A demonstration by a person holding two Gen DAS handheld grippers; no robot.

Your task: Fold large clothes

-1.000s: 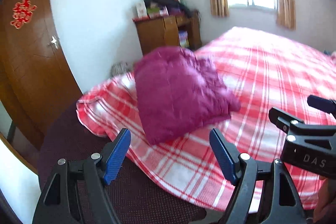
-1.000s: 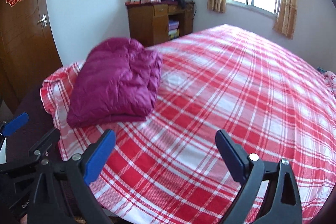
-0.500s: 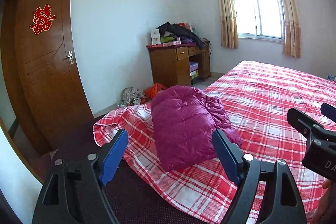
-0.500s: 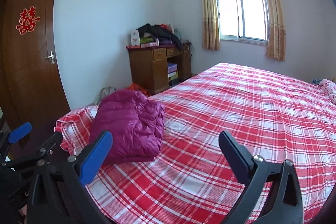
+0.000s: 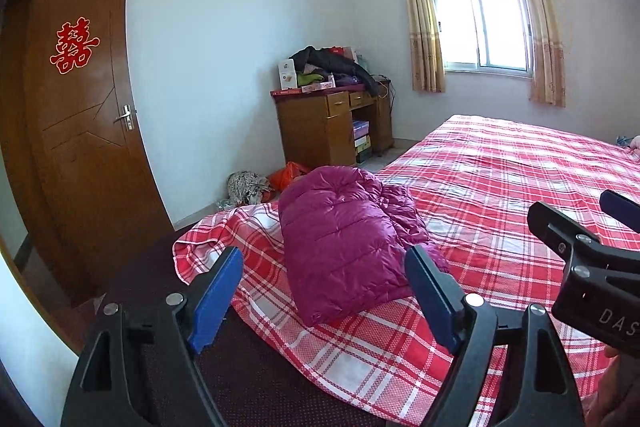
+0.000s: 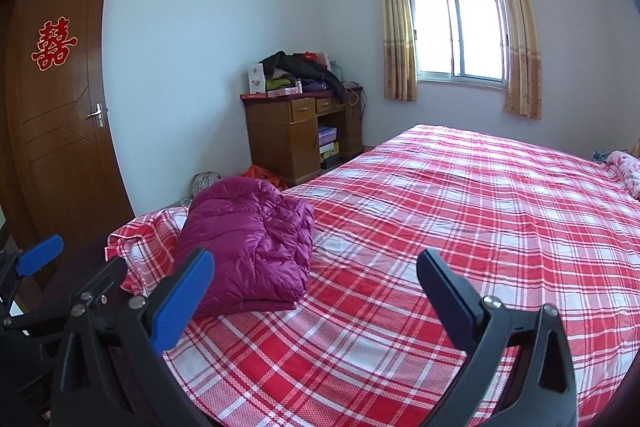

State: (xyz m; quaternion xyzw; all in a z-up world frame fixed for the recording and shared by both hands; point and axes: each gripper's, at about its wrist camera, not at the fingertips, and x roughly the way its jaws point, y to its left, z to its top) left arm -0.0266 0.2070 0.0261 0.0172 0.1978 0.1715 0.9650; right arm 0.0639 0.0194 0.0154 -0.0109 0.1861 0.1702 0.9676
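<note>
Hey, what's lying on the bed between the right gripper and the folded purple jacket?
Nothing but bare red plaid sheet. In the right wrist view, the open right gripper is apart from the purple jacket.

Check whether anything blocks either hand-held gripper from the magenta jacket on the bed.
Nothing visible does. The folded magenta jacket lies alone on the checked bedspread. Only bare bedspread shows between it and the open left hand-held gripper and the open right hand-held gripper.
</note>
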